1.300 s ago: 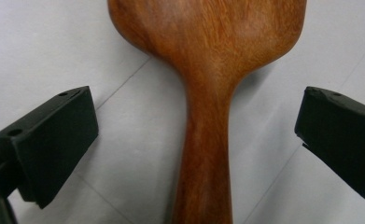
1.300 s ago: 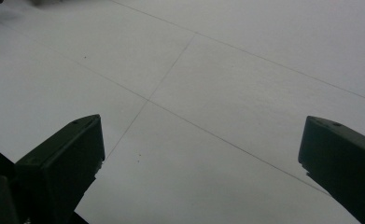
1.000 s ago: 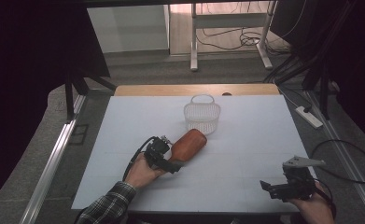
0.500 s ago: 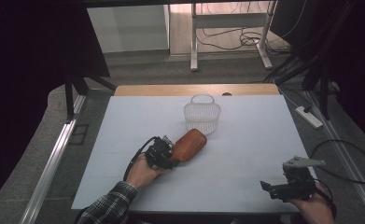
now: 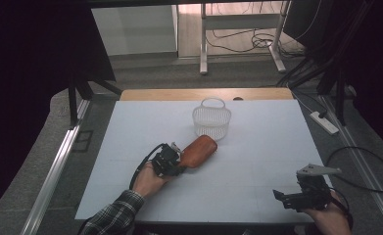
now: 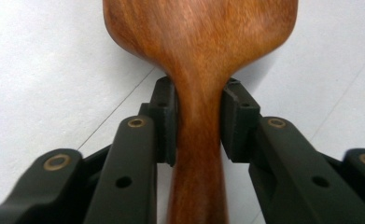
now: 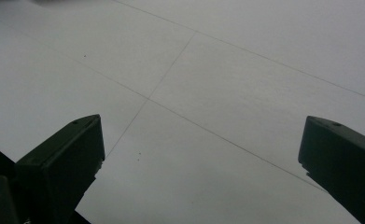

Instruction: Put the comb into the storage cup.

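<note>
White table [image 5: 257,147] carries a stiff, smooth wooden paddle [image 5: 199,151], best taken at its narrow neck, where the left gripper [image 6: 199,121] has just been closing and now pinches it; the right gripper [image 7: 199,154] gapes wide, holding nothing.

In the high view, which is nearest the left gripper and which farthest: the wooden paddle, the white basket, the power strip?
1. Wooden paddle: between the left gripper jaws, mid-table.
2. White basket: beyond the paddle, toward the far edge.
3. Power strip: on the floor, far right.
</note>
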A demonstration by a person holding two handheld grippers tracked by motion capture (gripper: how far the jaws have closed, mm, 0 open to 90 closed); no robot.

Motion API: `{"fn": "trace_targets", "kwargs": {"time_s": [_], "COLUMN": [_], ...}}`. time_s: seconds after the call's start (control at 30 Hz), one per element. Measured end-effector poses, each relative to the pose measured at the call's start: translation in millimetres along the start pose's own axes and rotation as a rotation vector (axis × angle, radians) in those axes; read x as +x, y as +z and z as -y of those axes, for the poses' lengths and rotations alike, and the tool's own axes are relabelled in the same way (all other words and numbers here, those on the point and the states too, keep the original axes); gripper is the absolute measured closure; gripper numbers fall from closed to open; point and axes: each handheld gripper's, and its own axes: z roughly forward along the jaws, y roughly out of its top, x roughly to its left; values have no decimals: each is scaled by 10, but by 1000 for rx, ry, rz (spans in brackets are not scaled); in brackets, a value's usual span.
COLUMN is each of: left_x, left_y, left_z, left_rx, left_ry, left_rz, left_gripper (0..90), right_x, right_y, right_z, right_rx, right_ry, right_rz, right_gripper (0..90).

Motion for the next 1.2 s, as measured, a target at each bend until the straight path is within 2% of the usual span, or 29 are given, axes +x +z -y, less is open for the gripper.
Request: {"fn": "trace_targets", "kwargs": {"time_s": [0.1, 0.33, 0.47, 0.67, 0.87, 1.2], "left_x": [24, 26, 22, -11, -60, -111], "left_y": [-6, -24, -42, -94, -167, -319], "left_z": [6, 8, 9, 13, 26, 58], "left_rx": [-4, -18, -34, -58, -91, -155], "left_ry": [-11, -18, -27, -20, 0, 12], "left_rz": [22, 26, 51, 79, 87, 97], "left_gripper": [705, 708, 709, 709, 708, 707], "right_x": [0, 0, 0, -1, 2, 6], "right_y": [0, -3, -4, -6, -8, -15], "right_z": [0, 1, 2, 3, 3, 4], "right_rx": [0, -2, -3, -4, -5, -11], "right_ry": [0, -2, -2, -3, -4, -6], "right_rz": [0, -1, -1, -2, -2, -3], "right_gripper": [2, 3, 2, 3, 3, 2]}}
